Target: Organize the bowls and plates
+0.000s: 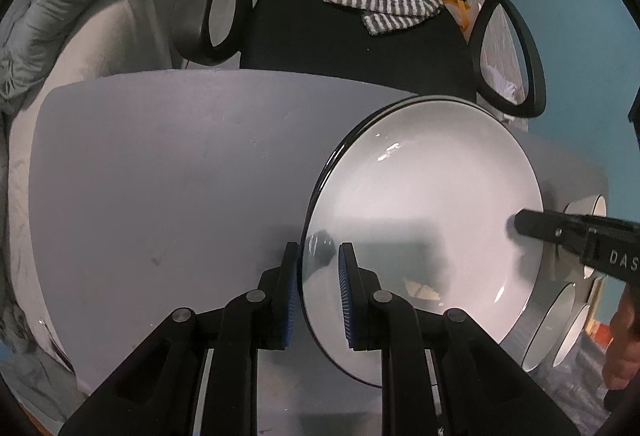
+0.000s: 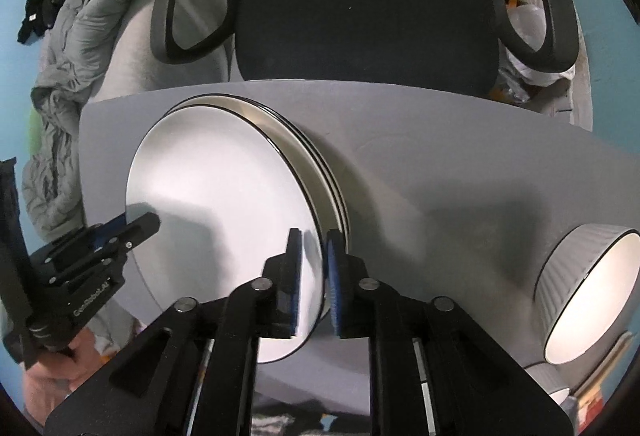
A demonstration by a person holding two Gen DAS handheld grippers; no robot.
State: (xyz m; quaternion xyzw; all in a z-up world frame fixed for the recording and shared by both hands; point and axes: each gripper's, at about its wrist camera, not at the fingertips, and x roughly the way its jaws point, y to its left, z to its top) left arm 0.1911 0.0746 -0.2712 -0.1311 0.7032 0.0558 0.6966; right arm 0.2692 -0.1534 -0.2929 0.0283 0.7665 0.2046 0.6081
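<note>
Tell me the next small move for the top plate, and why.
Probably open the left tongs and draw both pairs back. The top plate already lies on the plate stack on the grey table. The right tongs straddle its rim with a visible gap; the left pair look pinched on the opposite rim.
</note>
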